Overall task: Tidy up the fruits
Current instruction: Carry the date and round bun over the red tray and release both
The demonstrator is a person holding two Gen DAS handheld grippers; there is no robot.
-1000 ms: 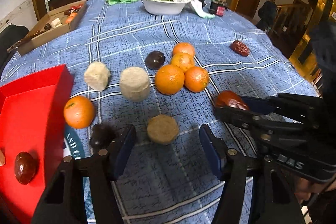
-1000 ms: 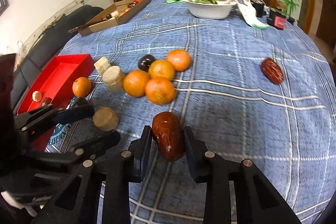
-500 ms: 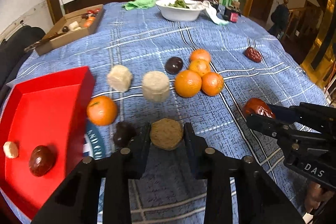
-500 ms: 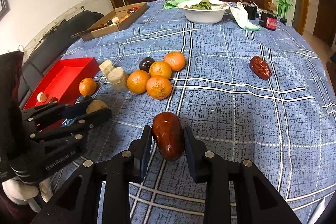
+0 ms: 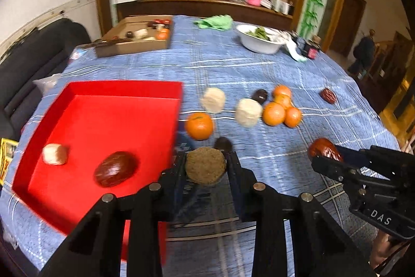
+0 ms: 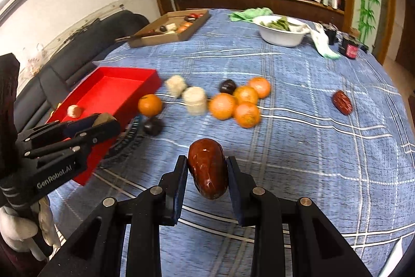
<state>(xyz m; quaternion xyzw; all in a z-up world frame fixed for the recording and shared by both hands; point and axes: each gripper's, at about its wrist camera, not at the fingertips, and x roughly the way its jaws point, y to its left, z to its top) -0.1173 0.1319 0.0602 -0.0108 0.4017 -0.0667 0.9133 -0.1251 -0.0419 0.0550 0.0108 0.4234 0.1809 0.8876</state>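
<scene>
Brown round cake (image 5: 205, 164) clamped in left claw (image 5: 206, 168), above the tabletop (image 5: 233, 69) beside the red tray's (image 5: 124, 87) right wall. Glossy red date (image 6: 208, 168) gripped in right claw (image 6: 207, 173), lifted over the tabletop's near edge. Tray holds another date (image 5: 116, 168) and a white piece (image 5: 55, 154).

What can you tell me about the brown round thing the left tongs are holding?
The brown disc is a flat, round puck with a rough, grainy tan-brown face that looks fibrous or crumbly. The left tongs are shut on it, one pad pressing each side of its rim. Its broad face tilts toward the camera. It sits beside the near right corner of the red tray. Whether it is lifted off the blue cloth cannot be told.
</scene>
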